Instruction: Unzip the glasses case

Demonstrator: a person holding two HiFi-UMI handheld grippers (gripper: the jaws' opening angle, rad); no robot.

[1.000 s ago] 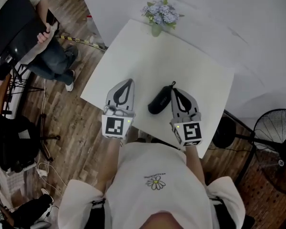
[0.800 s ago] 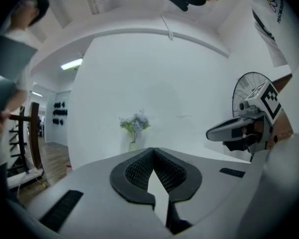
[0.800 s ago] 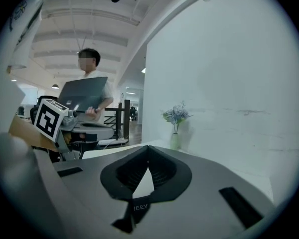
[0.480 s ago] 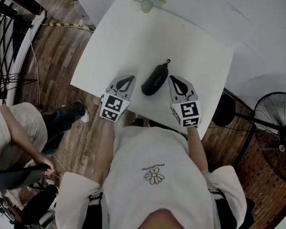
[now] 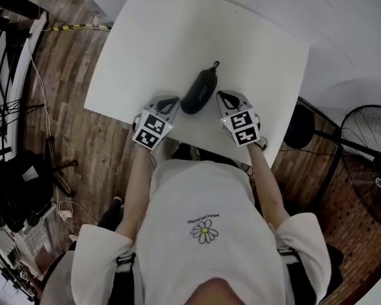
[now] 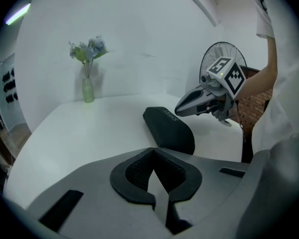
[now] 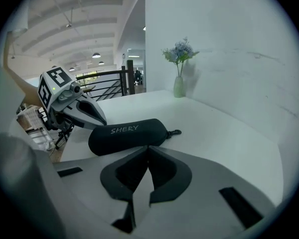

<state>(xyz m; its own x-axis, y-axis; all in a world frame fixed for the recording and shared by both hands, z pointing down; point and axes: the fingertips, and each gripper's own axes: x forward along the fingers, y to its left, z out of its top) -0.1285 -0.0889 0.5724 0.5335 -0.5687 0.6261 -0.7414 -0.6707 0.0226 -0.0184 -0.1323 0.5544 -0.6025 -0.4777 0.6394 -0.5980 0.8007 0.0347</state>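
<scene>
Your left hand-held gripper (image 5: pixel 168 101) and right hand-held gripper (image 5: pixel 223 96) are closed, empty: open both, pin the glasses case (image 5: pixel 198 91) at the counter's (image 5: pixel 254 37) near edge, pinch the zipper pull (image 5: pixel 214 64).

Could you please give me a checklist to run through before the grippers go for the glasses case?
1. Glasses case lying on the table between both grippers: ok.
2. Left gripper open for a grasp: not ok, jaws together, nothing between them.
3. Right gripper open for a grasp: not ok, jaws together, empty.
4. Tab at the case's far end in view: ok.
5. Zip fully closed: cannot tell.
6. Vase well clear of the case: ok.
</scene>
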